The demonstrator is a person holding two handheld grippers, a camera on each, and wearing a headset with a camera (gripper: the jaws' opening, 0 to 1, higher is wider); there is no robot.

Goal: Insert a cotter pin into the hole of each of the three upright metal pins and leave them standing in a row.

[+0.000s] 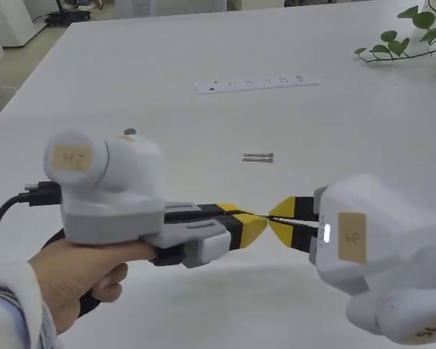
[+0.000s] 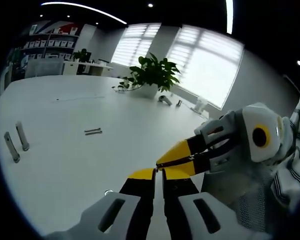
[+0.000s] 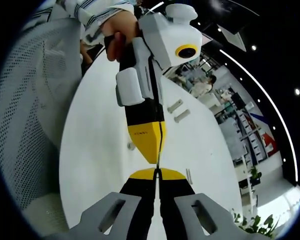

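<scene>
bright, even ceiling light; window glare; fisheye-warped edges

Left tool [image 1: 260,222], right tool [image 1: 274,216], both closed, tip-to-tip

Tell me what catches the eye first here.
The left gripper and right gripper, yellow-tipped and shut, meet tip to tip low in the head view. Beyond them two small pins lie side by side on the white table, with a power strip farther back.
</scene>
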